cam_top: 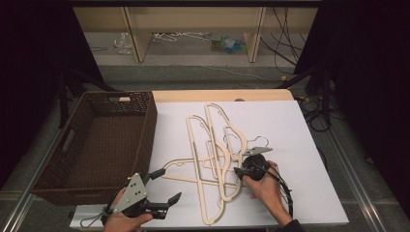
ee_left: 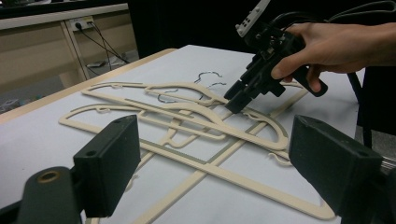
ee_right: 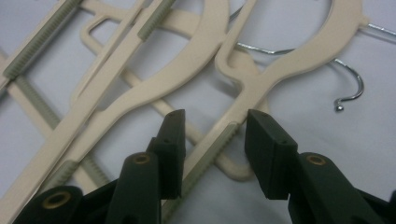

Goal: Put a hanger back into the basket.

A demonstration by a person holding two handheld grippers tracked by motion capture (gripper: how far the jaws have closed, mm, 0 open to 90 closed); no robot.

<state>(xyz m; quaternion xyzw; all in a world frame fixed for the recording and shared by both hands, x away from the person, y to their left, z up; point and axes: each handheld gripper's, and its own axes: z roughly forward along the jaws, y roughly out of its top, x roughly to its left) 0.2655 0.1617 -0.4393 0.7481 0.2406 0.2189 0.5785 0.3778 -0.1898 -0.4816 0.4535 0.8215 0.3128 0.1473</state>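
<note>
Here the right gripper (cam_top: 240,172), fingers (ee_right: 173,140) narrowed but not pinching, straddles a cream hanger (ee_right: 219,140) bar lying lengthwise between them on the surface (cam_top: 300,145); left gripper (cam_top: 164,186) waits wide open nearby.

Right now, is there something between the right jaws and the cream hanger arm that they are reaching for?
Nothing visible is in the way. In the right gripper view, the right gripper already has the hanger arm between its jaws, with a gap on each side. Other hangers lie crossed in the same pile.
</note>
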